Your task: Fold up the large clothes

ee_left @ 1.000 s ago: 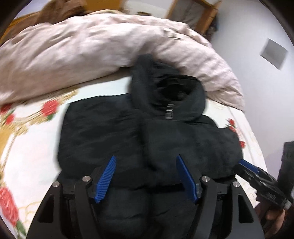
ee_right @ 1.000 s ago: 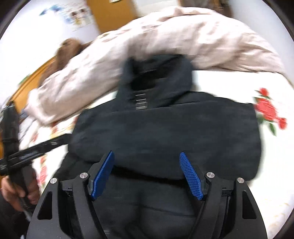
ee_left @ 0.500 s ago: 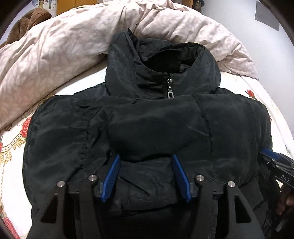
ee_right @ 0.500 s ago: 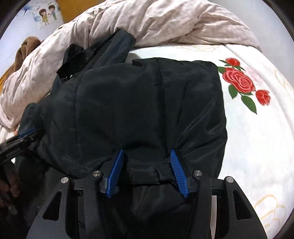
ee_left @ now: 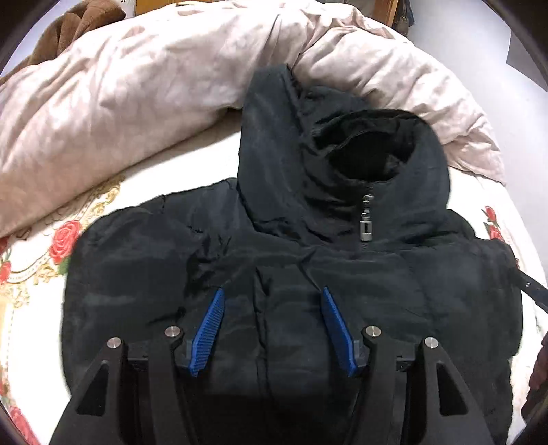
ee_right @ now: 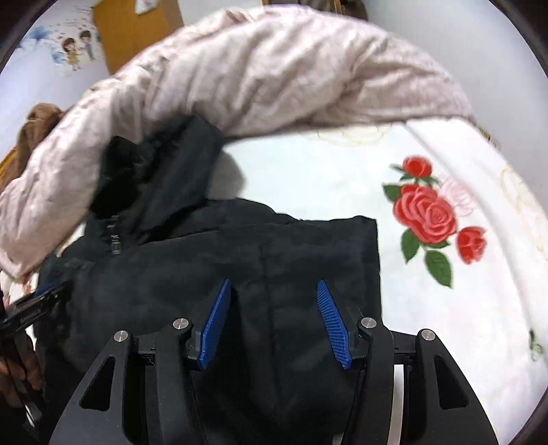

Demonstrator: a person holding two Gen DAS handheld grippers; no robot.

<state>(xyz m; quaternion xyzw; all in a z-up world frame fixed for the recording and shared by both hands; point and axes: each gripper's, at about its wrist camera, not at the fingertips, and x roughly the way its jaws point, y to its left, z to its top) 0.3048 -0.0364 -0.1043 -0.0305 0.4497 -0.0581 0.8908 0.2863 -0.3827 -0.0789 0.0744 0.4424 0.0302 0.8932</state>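
A black hooded puffer jacket (ee_left: pixel 137 274) lies front up on the bed, its hood (ee_left: pixel 376 154) against the quilt and its zipper pull (ee_left: pixel 365 230) showing below the collar. My left gripper (ee_left: pixel 273 290) sits low over the jacket's middle, with a thick fold of black fabric filling the gap between its blue pads. My right gripper (ee_right: pixel 273 281) holds the jacket (ee_right: pixel 154 274) the same way near its right edge. Each gripper shows at the edge of the other's view: the right gripper (ee_left: pixel 534 294) and the left gripper (ee_right: pixel 37 304), the latter with a hand (ee_right: pixel 17 369) on it.
A crumpled pale pink quilt (ee_left: pixel 137 85) is heaped behind the hood across the bed. The white sheet with red roses (ee_right: pixel 428 212) spreads out to the jacket's right. A brown garment (ee_left: pixel 78 24) lies at the far left, and a wooden door (ee_right: pixel 137 30) stands behind.
Both pairs of jaws have narrowed onto the jacket's padded fabric. Both grippers have since moved across the bed and lower with the fabric between their pads, and more sheet now shows on the right.
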